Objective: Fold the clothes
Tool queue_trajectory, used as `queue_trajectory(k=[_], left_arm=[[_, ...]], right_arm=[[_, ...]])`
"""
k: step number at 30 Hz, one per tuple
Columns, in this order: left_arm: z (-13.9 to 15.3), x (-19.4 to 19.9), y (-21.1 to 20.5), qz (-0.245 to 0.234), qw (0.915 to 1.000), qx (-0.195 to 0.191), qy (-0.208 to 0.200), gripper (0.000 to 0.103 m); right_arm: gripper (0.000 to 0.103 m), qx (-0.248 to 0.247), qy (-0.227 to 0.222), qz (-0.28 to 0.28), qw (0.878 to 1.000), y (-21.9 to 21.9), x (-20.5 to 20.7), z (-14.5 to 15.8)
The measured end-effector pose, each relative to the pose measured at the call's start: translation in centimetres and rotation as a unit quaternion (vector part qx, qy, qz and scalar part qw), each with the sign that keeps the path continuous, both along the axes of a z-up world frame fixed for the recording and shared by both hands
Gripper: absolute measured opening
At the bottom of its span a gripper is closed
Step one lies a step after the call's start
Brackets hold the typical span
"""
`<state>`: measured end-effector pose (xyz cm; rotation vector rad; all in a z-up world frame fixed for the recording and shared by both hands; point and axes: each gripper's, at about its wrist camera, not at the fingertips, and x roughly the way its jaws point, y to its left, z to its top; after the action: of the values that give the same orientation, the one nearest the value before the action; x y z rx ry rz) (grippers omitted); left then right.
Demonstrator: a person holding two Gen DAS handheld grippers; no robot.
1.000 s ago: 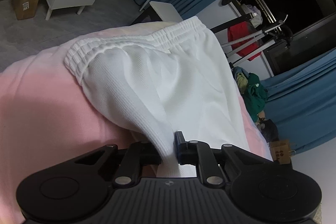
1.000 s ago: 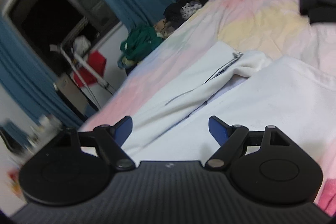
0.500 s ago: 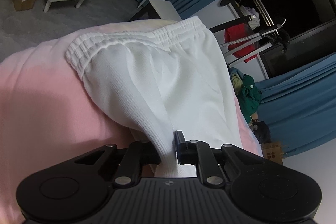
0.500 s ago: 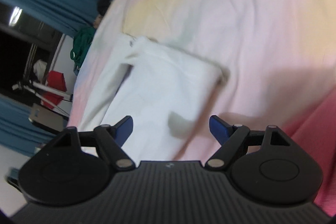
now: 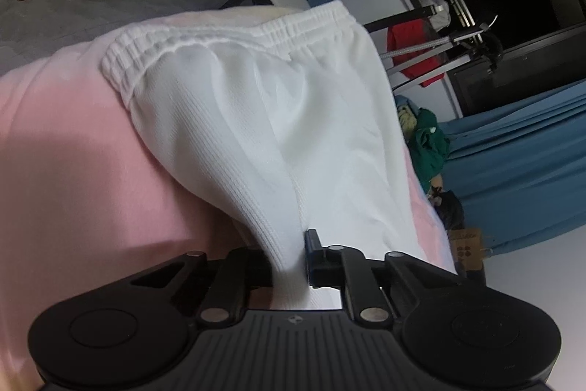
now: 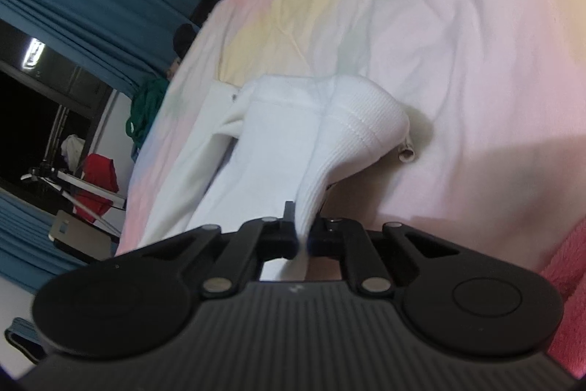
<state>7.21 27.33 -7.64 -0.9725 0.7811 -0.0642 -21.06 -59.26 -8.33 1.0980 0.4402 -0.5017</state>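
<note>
My left tool [image 5: 289, 259] is clamped on the white trousers [image 5: 278, 134], whose length runs toward twelve o'clock to the waistband [image 5: 227, 39] on the bed [image 5: 73, 141]. My right tool [image 6: 302, 239] has just closed, pinching a ribbed cuff [image 6: 359, 134] that lies at one o'clock.

The white trousers [image 5: 278, 120] lie stretched along the pastel bedsheet [image 5: 73, 171], their ribbed elastic waistband [image 5: 227, 39] bunched at the sheet's far edge. The cloth is ribbed and creased, and one fold of it rises off the sheet.
</note>
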Motion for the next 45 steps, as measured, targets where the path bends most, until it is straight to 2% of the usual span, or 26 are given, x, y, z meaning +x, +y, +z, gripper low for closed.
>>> queue_trajectory(k=[3,8,13,16,20,23,26,30,33,36,38,40,42,43,45], left_arm=[[1.3,-0.7,0.1,0.004,0.9996,0.0,-0.028,0.008],[3.6,-2.7,1.0,0.029,0.9959,-0.023,-0.083,0.007],[5.4,-3.4,1.0,0.034,0.994,-0.022,-0.101,0.007],[6.9,-2.5,0.6,0.035,0.9935,-0.019,-0.107,0.006],[10.2,0.7,-0.3,0.033,0.9923,0.001,-0.119,0.006],[12.5,4.5,-1.8,0.031,0.9913,0.025,-0.126,0.007],[13.4,9.6,-3.5,0.038,0.9919,0.043,-0.113,0.007],[12.4,18.3,-6.4,0.034,0.991,0.092,-0.091,0.007],[10.0,24.7,-8.5,0.033,0.9906,0.117,-0.063,0.007],[6.8,29.3,-9.8,0.028,0.9893,0.141,-0.029,0.007],[4.9,31.8,-10.4,0.025,0.9885,0.149,-0.012,0.008],[3.9,32.8,-10.6,0.015,0.9871,0.159,-0.011,0.009],[3.5,33.3,-11.0,0.003,0.9841,0.177,-0.017,0.012],[3.5,33.0,-10.9,-0.002,0.9841,0.176,-0.022,0.012],[3.6,32.1,-10.4,-0.015,0.9851,0.168,-0.033,0.019]], right_arm=[[0.007,-0.019,-0.01,0.001,1.0,0.1,0.2,1.2],[0.006,-0.028,-0.042,-0.004,0.999,-0.1,-0.1,3.9],[0.006,-0.03,-0.07,-0.003,0.997,-0.4,-0.8,5.9],[0.006,-0.034,-0.078,0.001,0.996,-0.7,0.2,7.1],[0.006,-0.053,-0.083,0.007,0.995,-1.6,4.2,9.4],[0.006,-0.073,-0.077,0.011,0.994,-2.7,9.3,11.3],[0.006,-0.085,-0.058,0.015,0.995,-3.9,15.7,12.2],[0.006,-0.11,-0.007,0.028,0.993,-5.2,25.6,11.2],[0.006,-0.117,0.036,0.035,0.992,-6.2,32.3,8.5],[0.006,-0.119,0.077,0.043,0.989,-6.8,37.3,5.0],[0.006,-0.11,0.093,0.044,0.989,-7.2,38.8,2.7],[0.007,-0.108,0.096,0.052,0.988,-7.5,39.5,1.3],[0.009,-0.113,0.091,0.06,0.988,-7.5,39.4,0.8],[0.012,-0.115,0.082,0.062,0.988,-7.4,39.0,0.9],[0.021,-0.114,0.059,0.062,0.99,-7.2,37.8,1.3]])
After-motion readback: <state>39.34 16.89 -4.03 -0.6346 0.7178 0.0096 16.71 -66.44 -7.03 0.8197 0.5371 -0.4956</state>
